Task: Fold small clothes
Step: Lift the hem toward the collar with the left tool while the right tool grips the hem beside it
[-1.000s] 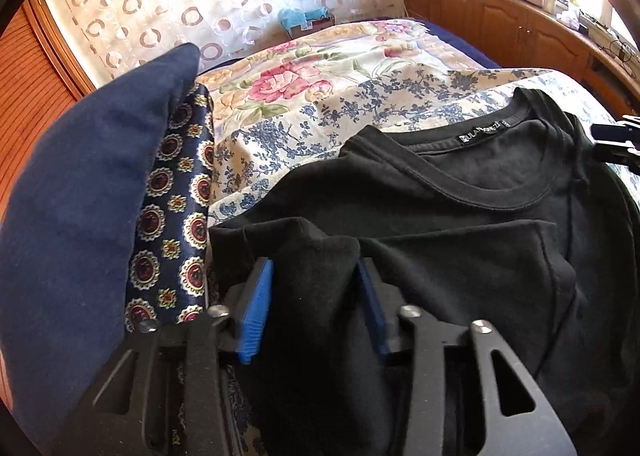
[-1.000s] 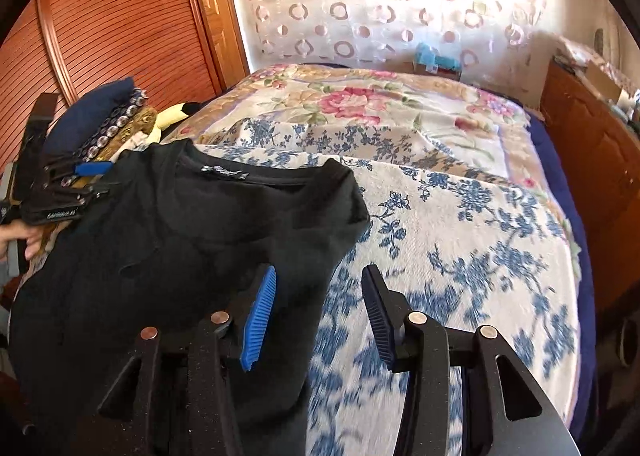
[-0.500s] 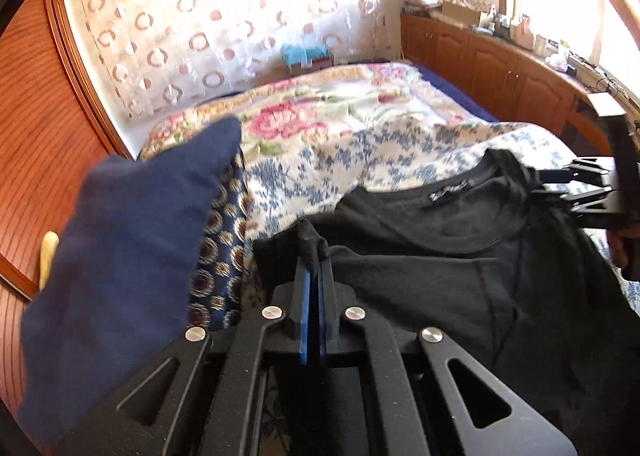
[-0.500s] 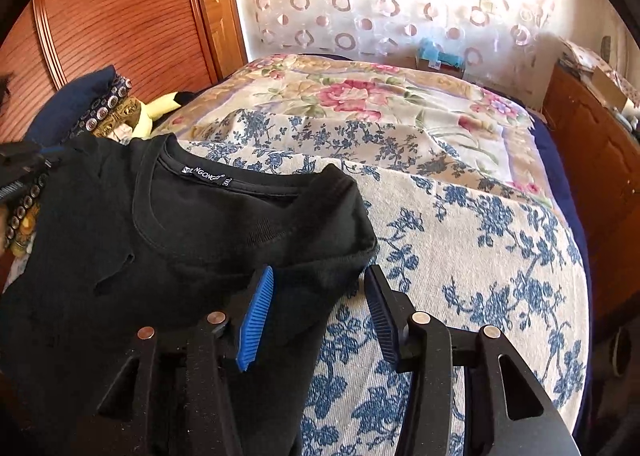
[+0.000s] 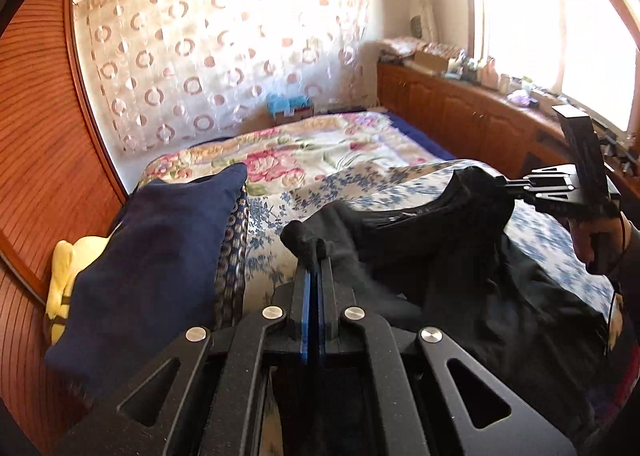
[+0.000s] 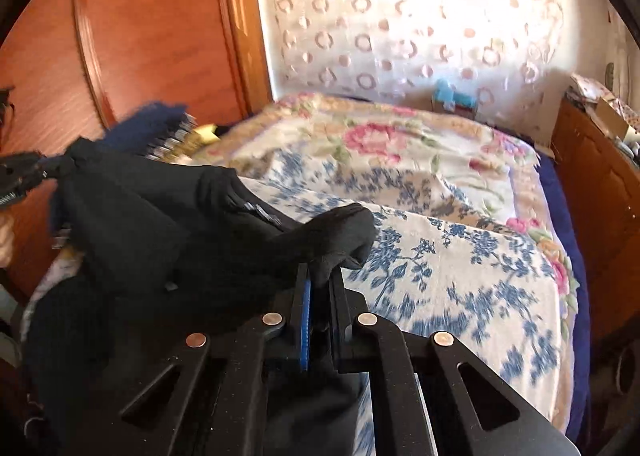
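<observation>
A black T-shirt hangs lifted above the flowered bedspread, stretched between both grippers. My left gripper is shut on one shoulder corner of the shirt, which bunches over its tips. At the far right of the left wrist view, my right gripper pinches the other shoulder, held by a hand. In the right wrist view my right gripper is shut on a bunched shoulder of the black T-shirt. My left gripper shows at the left edge, holding the far corner.
A stack of folded cloth, navy on top with patterned layers and something yellow beneath, lies at the bed's left. A wooden wardrobe stands left, low wooden cabinets right, a curtain behind.
Both grippers closed on the shirt's shoulders, the left first, then the right. Both rose, lifting the shirt's top edge off the bed.
</observation>
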Demonstrator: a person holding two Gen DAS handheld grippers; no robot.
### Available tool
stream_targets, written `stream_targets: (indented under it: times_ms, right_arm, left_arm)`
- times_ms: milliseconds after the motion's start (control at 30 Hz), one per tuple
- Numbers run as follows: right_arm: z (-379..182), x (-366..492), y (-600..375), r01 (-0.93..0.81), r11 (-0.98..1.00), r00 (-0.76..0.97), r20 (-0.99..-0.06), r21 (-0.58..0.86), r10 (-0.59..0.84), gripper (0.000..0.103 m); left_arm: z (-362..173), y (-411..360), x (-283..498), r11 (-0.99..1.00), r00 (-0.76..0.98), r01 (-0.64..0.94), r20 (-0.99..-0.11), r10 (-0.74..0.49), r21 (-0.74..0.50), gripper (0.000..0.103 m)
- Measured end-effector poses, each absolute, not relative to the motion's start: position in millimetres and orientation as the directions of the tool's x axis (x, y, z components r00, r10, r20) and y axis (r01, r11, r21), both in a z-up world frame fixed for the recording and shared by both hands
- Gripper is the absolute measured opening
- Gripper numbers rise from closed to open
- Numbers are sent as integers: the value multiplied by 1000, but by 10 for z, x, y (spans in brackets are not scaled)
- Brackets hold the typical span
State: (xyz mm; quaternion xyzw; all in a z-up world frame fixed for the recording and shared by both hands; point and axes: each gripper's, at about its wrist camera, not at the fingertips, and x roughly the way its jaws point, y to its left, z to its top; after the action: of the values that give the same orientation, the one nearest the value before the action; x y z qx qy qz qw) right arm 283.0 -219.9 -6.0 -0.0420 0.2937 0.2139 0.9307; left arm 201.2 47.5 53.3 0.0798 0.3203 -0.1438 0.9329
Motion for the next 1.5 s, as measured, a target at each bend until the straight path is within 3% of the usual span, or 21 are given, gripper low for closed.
stream_targets:
  times_ms: [300,533,900,1167,1200,1300,1367,1433,1500]
  right_arm:
    - [-174,1427,-2544,-447,889,732,-530,101,429,7]
    - [-284,665,-2606,-496,861,675,-571,118,467,7]
    - [-319,94,-2527,-509,853,614,-647,114,452,7]
    - [-581,190,-2536,-472,872,577,-702,131,418,7]
    - [-569,176,-2527,-470,872,576,-702,133,418,7]
    - [-513,146,-2500,-473,872,584,-697,124,416,8]
    - [-490,99,-2501,-474,874,598,-690,106,408,13]
    - [-427,62,-2514,-476,875,609,-683,92,403,13]
    - [-361,23,-2515,-477,876,623,-676,70,393,16]
  left_arm:
    - [350,817,721,945,750,326,-608,-262,-6,4]
    - [61,1090,-21,960,739,254,-618,-269,-114,4]
    - [-97,1093,-384,972,741,215,-634,-222,-89,4]
    - [-221,1069,-347,971,723,221,-654,-222,-85,4]
    - [-214,1071,-340,972,725,220,-654,-218,-81,10]
    - [-157,1056,-359,972,747,228,-630,-215,-61,42]
    - [-124,1049,-340,970,748,235,-625,-224,-67,52]
    - [-91,1054,-304,971,755,230,-615,-225,-72,74]
    - [-71,1045,-252,968,760,238,-605,-236,-79,79]
